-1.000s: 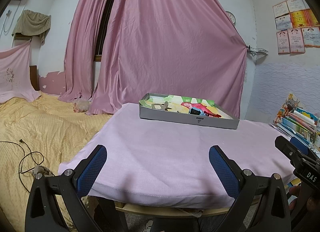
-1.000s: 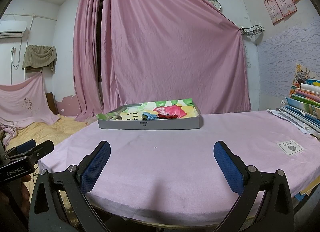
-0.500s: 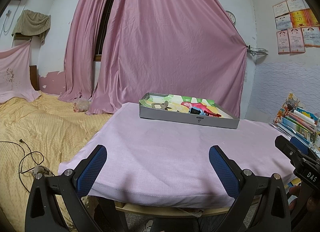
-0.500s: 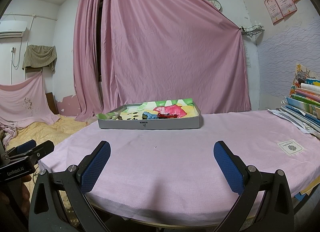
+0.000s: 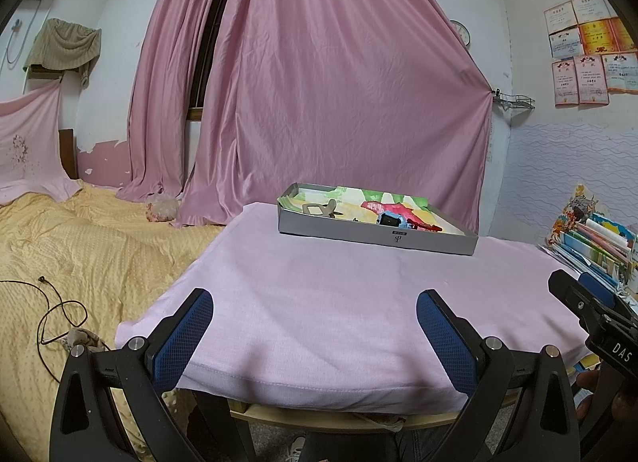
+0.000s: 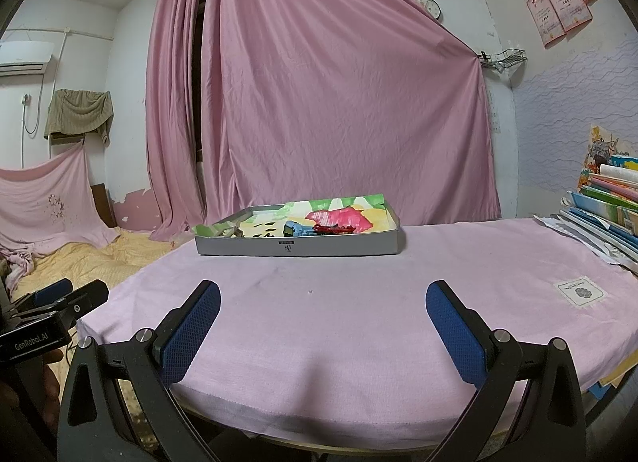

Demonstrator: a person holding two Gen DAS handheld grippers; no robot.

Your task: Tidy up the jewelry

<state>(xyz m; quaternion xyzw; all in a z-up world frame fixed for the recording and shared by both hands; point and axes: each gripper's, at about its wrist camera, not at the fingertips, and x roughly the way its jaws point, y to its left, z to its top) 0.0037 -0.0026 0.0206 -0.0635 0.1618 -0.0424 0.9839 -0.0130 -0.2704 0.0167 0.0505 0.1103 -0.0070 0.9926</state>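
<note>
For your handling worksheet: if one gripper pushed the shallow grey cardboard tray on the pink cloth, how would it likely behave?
The shallow grey cardboard tray looks thin-walled, so it is probably light. Low and flat, it seems unlikely to tip. The pink cloth may bunch beneath it.

A shallow grey tray [image 6: 297, 248] with a colourful green, yellow and pink lining sits flat on the pink tablecloth [image 6: 359, 302], at its far side. Inside the tray, a light-blue watch [image 5: 388, 219] lies near the middle, a red piece [image 6: 333, 228] just right of it, and a beige strap-like piece [image 5: 319, 209] towards the tray's left end.
</note>
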